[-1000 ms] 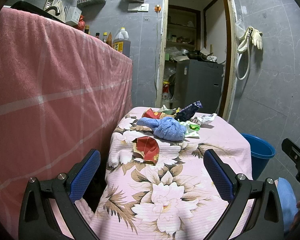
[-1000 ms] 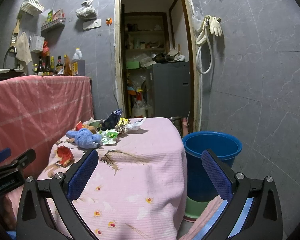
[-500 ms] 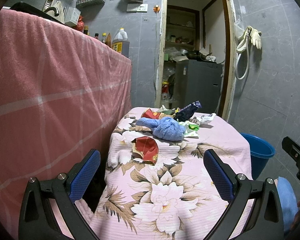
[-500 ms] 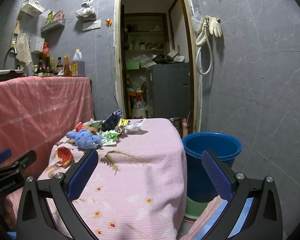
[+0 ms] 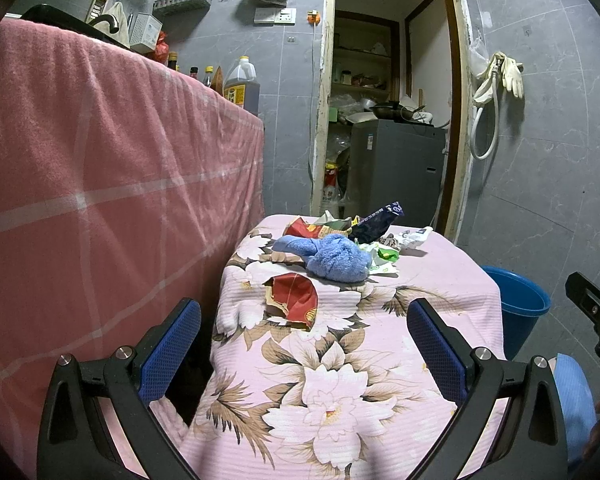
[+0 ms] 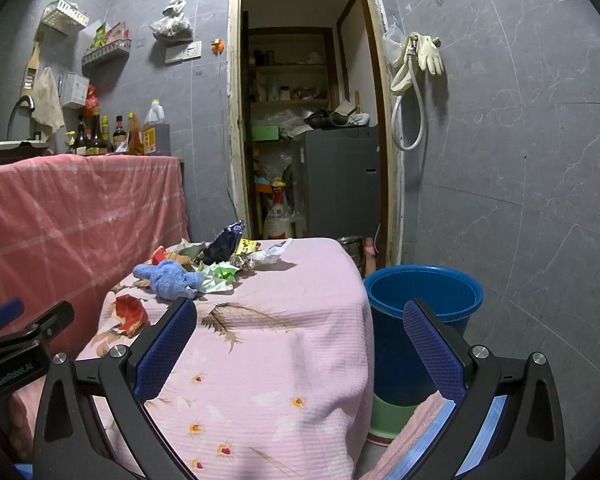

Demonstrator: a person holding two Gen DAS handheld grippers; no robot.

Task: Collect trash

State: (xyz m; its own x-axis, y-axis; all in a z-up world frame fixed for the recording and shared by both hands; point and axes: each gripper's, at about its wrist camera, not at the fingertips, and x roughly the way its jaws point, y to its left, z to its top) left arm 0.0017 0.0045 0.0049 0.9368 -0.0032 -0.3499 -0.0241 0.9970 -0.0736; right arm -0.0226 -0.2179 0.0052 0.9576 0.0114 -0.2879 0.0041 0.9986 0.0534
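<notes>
Here we hold both tools low at the near end of a small table (image 5: 440, 292) draped in a pink floral cloth. Our left gripper (image 5: 304, 348) has its blue-padded fingers spread wide with nothing between them, hovering over the near part of the cloth. Our right gripper (image 6: 300, 344) is likewise spread and holds nothing; it sits to the right of the left one, pointing past the table's right corner.

The trash lies on the far half of the table. A torn red wrapper (image 5: 294, 300) sits alone on the left side, nearest to us. Beyond it a blue fuzzy cloth (image 5: 332, 258) lies bunched, touching a green-and-white wrapper (image 5: 384, 258) on its right. Behind these stands a dark blue snack bag (image 5: 374, 226), tilted upward, with a red and yellow wrapper (image 5: 300, 228) to its left and a crumpled white paper (image 5: 414, 237) to its right, near the far edge.

A blue bucket (image 6: 424, 300) stands on the floor just beside the table's right side. A pink checked cloth (image 5: 100, 184) covers the counter on the left.
</notes>
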